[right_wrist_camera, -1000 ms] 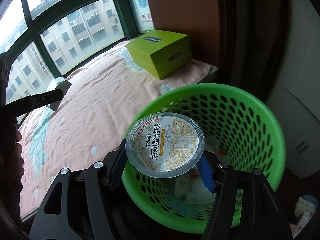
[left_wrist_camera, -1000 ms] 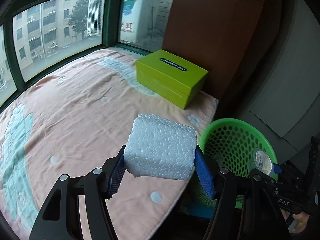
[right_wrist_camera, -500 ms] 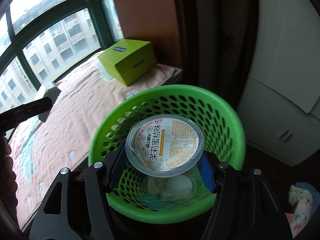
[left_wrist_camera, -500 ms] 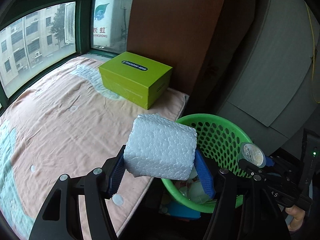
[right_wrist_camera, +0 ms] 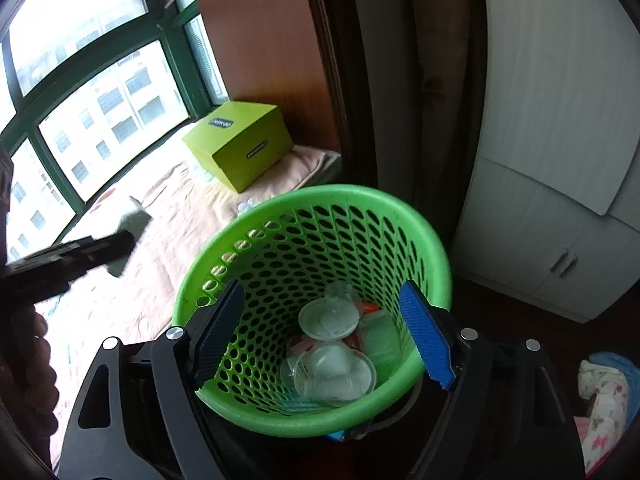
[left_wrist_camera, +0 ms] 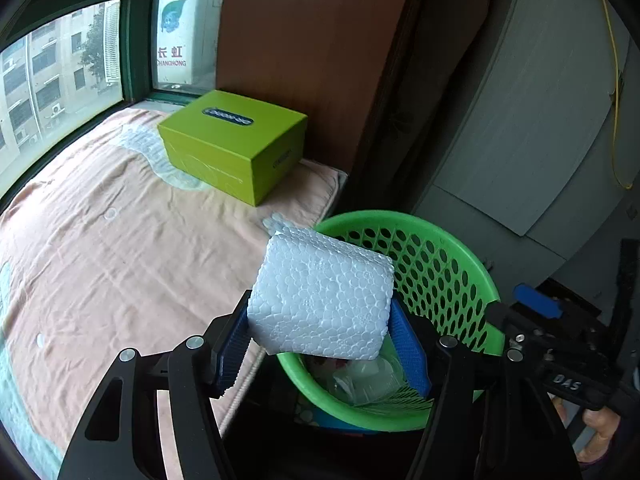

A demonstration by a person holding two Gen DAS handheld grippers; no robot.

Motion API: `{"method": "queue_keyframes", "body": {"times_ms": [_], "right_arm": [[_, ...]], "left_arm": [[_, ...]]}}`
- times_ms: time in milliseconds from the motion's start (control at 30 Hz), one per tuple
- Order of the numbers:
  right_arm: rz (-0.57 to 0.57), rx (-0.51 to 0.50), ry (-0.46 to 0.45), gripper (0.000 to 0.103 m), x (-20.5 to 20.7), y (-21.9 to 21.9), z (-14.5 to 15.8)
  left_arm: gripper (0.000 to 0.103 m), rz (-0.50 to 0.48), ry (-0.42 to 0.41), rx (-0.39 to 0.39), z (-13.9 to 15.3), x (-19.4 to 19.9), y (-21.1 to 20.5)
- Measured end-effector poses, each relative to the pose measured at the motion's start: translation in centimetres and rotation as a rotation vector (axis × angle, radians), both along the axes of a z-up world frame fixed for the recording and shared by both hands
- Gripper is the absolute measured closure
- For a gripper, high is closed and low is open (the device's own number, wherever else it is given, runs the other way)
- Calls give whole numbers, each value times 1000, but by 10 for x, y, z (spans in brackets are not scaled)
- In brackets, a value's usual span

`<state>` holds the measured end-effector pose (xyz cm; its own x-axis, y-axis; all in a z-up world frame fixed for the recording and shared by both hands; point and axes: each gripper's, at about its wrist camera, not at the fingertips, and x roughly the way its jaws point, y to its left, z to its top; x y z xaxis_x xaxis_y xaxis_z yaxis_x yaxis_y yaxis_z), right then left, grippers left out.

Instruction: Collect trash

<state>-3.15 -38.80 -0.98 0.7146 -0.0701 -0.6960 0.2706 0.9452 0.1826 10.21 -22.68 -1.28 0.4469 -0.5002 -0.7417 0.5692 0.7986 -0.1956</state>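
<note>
My left gripper is shut on a white foam block and holds it over the near rim of the green perforated basket. My right gripper is open and empty, hanging over the basket. Clear plastic cups and other trash lie on the basket's bottom. The left gripper and foam block show blurred at the left of the right wrist view. The right gripper also shows at the right edge of the left wrist view.
A lime-green box sits on the pink mattress by the window. A brown wardrobe and grey cabinet doors stand behind the basket. A bundle of cloth lies on the floor at right.
My right gripper has opened and let the sealed cup drop into the basket. My left gripper has carried the foam block rightward to the basket's rim.
</note>
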Motion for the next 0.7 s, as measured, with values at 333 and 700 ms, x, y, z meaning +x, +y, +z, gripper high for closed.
{"method": "queue_keyframes", "body": {"times_ms": [333,700], "right_arm": [[-8,29,-11,21,-5,-6,2],[-8,56,-8,21,-8,-7,-3]], "left_arm": [[40,-52,33,26,-15,-5,-25],[23,-61,53,18,-21,-10,-31]]}}
